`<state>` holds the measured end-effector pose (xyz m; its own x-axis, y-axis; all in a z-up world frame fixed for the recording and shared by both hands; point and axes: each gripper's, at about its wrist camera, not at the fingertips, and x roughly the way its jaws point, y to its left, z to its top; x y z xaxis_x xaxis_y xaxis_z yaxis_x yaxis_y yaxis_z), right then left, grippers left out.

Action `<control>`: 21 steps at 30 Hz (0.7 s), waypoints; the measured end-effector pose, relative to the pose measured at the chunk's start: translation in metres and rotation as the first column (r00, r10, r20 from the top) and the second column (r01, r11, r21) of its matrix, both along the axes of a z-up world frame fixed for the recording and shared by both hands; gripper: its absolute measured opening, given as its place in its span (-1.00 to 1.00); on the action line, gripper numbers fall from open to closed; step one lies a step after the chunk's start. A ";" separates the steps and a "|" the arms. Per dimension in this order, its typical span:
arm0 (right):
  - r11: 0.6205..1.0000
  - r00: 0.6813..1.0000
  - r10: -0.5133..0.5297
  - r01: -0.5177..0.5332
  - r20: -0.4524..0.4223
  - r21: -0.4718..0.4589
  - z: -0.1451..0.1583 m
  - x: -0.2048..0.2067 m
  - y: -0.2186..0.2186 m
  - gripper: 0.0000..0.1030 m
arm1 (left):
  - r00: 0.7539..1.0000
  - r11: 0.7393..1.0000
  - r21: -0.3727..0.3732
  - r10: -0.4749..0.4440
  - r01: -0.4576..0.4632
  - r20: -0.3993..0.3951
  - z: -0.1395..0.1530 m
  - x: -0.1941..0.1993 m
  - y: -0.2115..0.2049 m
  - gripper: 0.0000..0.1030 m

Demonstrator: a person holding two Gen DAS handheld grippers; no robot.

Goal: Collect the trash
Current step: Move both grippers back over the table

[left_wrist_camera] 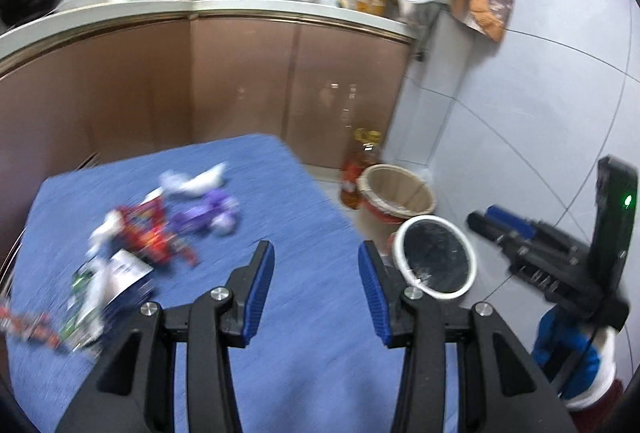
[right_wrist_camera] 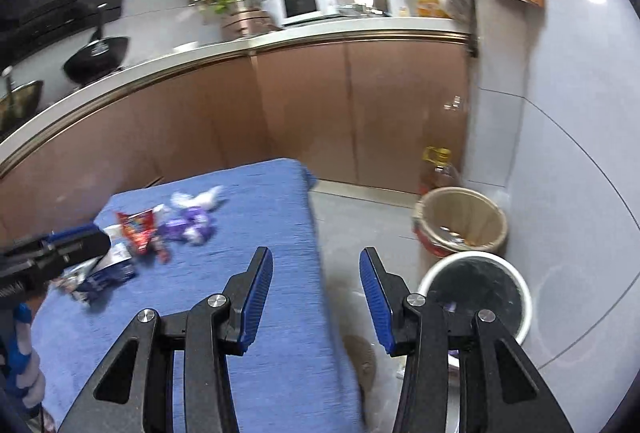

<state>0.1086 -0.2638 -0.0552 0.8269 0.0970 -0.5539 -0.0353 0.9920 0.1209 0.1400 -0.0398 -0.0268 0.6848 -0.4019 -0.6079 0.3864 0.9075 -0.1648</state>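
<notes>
Trash lies on a blue cloth-covered table (left_wrist_camera: 280,193) (right_wrist_camera: 260,217): a red wrapper (left_wrist_camera: 146,229) (right_wrist_camera: 138,229), a purple wrapper (left_wrist_camera: 208,213) (right_wrist_camera: 192,225), crumpled white paper (left_wrist_camera: 200,181) (right_wrist_camera: 200,199) and a blue-and-white packet (left_wrist_camera: 124,273) (right_wrist_camera: 108,273). My left gripper (left_wrist_camera: 316,265) stands open above the table's near right part, nothing between its blue pads. My right gripper (right_wrist_camera: 316,269) is open too, over the table's right edge, empty. On the floor to the right stand a white bin with a black liner (left_wrist_camera: 436,261) (right_wrist_camera: 476,293) and a tan bin (left_wrist_camera: 400,193) (right_wrist_camera: 460,217).
Brown cabinet doors (left_wrist_camera: 240,85) under a white counter close off the far side. An oil bottle (left_wrist_camera: 360,165) (right_wrist_camera: 438,169) stands on the floor by the tan bin. A grey tiled wall (left_wrist_camera: 520,93) runs along the right. A person's blue-and-white gloved hand (left_wrist_camera: 572,357) holds the right gripper.
</notes>
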 end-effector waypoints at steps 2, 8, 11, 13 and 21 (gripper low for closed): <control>0.999 0.999 0.039 -0.039 0.000 -0.002 0.003 -0.002 0.016 -0.17 | 0.999 0.999 0.005 0.041 -0.041 -0.004 -0.007 -0.010 0.025 -0.19; 0.991 0.991 0.135 -0.135 -0.011 -0.004 0.000 -0.004 0.056 -0.17 | 0.987 0.986 0.047 0.162 -0.162 0.003 -0.029 -0.037 0.097 -0.19; 0.985 0.985 0.172 -0.172 -0.025 0.000 -0.004 -0.002 0.072 -0.17 | 0.978 0.976 0.073 0.207 -0.207 0.005 -0.042 -0.046 0.129 -0.16; 0.979 0.978 0.203 -0.202 -0.041 0.006 -0.009 0.000 0.083 -0.16 | 0.974 0.969 0.095 0.228 -0.228 0.008 -0.051 -0.049 0.145 -0.06; 0.939 0.931 0.342 -0.333 -0.129 0.084 -0.039 0.017 0.126 -0.14 | 0.977 0.957 0.204 0.212 -0.208 0.003 -0.073 -0.031 0.169 -0.05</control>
